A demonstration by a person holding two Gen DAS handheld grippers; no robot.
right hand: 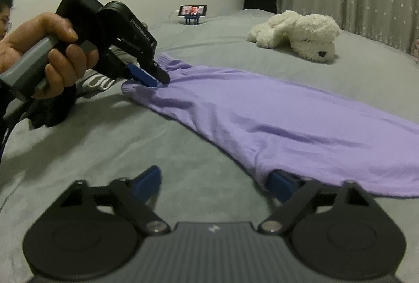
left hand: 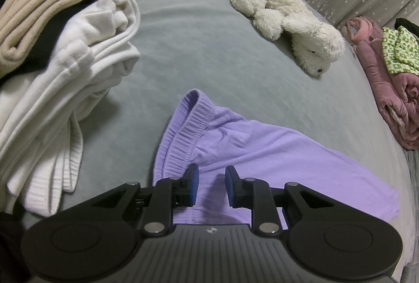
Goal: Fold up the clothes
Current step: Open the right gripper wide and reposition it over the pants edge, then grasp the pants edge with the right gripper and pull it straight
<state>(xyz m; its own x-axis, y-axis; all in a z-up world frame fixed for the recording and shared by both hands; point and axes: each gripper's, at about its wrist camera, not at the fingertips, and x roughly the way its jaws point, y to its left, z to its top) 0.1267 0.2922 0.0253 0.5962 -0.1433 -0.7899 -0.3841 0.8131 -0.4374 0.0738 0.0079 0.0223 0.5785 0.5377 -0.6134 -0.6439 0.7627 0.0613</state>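
Blue-padded jaws of the right gripper (right hand: 214, 184) stand wide apart over the grey bedspread (right hand: 78, 141), one pad just under the near hem of the lilac trousers (right hand: 262, 120), clamping nothing. Spread lengthways across the bed, the trousers run from an elastic waistband (left hand: 188, 136) at one end toward the leg cuffs at the other. At the waistband the left gripper (right hand: 154, 78), held in a person's hand (right hand: 52, 52), has its jaws narrowed onto the cloth; whether they truly pinch it cannot be told, since its own view shows a gap between the pads. A white plush dog (right hand: 298, 34) lies well beyond the trousers, and a pile of white and beige clothes (left hand: 65, 52) sits off to the side.

To fold cleanly, the right jaws likely need to slide further under the hem and close on both layers before either end lifts. Both ends should probably rise together, cloth taut, so the wrinkles along the leg flatten rather than get creased in. The toy looks far enough off not to interfere.
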